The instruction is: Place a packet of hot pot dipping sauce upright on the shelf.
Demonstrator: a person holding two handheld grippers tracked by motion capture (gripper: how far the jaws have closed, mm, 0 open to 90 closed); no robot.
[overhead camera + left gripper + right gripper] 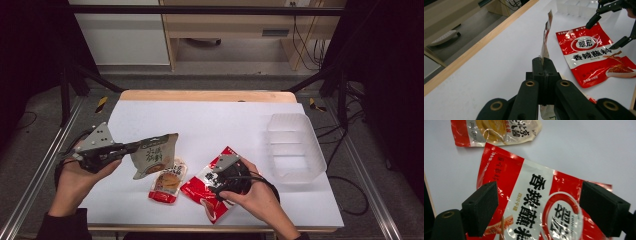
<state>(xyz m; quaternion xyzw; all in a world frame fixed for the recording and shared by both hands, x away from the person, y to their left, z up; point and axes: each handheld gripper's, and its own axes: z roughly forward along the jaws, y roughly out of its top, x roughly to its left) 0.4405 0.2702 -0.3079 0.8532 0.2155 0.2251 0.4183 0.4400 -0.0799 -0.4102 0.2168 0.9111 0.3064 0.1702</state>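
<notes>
High view: left gripper (131, 146) pinching the beige pouch (154, 155) by its edge, lifted clear of the white table (210, 120), well left of the clear tray (295, 145). Right gripper (220, 181) spread wide, hovering over the red pouch (207, 192), which lies flat on the table, nearer that tray but apart from it. Small orange-red sachet (167, 182) lying between the two pouches.

Judged step: one pouch picked up, second about to be grasped. Next move probably calls for lowering the spread jaws onto an edge of the red pouch, since flat film gives little to bite.

Red pouch (594, 52) readable: 翠宏, 香辣蘸料. Beige pouch's writing too blurred to read.
</notes>
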